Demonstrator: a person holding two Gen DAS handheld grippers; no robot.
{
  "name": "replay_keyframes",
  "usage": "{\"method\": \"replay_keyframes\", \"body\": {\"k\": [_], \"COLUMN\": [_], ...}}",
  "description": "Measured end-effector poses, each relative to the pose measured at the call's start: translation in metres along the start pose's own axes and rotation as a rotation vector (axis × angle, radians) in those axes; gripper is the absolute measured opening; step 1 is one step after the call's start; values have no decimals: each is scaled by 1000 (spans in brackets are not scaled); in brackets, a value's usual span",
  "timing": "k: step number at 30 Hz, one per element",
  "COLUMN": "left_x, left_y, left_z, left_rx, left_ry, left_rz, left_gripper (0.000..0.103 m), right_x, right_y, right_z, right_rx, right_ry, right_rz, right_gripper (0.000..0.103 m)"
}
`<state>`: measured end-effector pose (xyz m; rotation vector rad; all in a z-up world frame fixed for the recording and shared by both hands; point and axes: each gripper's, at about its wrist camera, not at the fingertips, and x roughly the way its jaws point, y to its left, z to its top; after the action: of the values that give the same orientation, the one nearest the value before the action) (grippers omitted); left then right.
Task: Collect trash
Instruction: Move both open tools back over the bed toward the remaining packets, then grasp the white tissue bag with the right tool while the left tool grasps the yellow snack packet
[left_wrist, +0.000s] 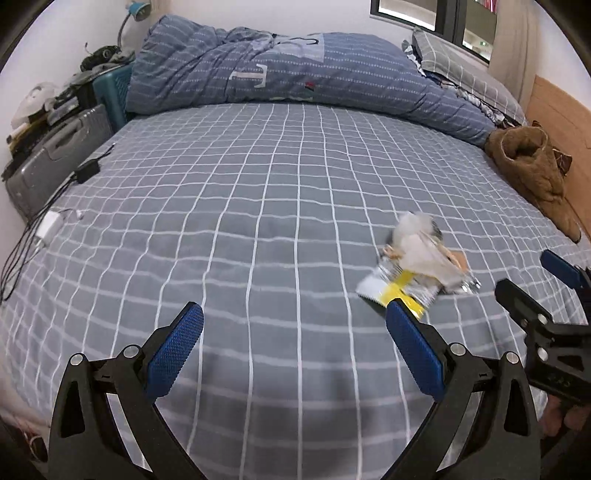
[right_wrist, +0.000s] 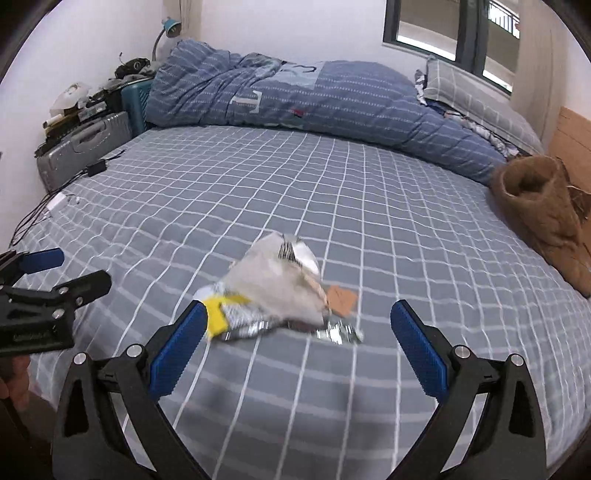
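A small heap of trash (right_wrist: 280, 291) lies on the grey checked bed sheet (right_wrist: 332, 192): a silver and yellow foil wrapper, a crumpled clear plastic bag and a small brown paper scrap (right_wrist: 341, 299). My right gripper (right_wrist: 297, 314) is open just in front of the heap, with nothing between its blue fingers. In the left wrist view the trash heap (left_wrist: 417, 262) lies ahead to the right, beyond the right fingertip. My left gripper (left_wrist: 295, 314) is open and empty above the bed sheet (left_wrist: 258, 184). Each view shows the other gripper at its edge.
A rolled blue quilt (right_wrist: 314, 96) and a pillow (right_wrist: 476, 99) lie at the far side of the bed. A brown fuzzy garment (right_wrist: 543, 218) sits at the right edge. Chargers and cables (left_wrist: 51, 221) lie at the left edge, beside grey suitcases (left_wrist: 55, 155).
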<state>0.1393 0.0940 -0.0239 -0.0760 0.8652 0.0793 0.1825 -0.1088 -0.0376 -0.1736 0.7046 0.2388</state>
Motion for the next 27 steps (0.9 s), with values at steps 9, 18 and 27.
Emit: {"method": "replay_keyframes", "body": {"k": [9,18,27], "left_x": [40,52,49], "left_y": [20,36,48], "left_z": [1,-4,-7], "left_rx": [-33,-24,-45], "left_ry": [26,43,34], "left_rz": [10,30,46], "left_gripper": [97,97,97], "right_x": [80,132,142], "right_y": [-1,6,-3], "right_z": [20,20,13], "right_rx": [67,147,194], "right_ry": [92,204,239], "right_rz": [72,87,86], "right_gripper": [96,81,43]}}
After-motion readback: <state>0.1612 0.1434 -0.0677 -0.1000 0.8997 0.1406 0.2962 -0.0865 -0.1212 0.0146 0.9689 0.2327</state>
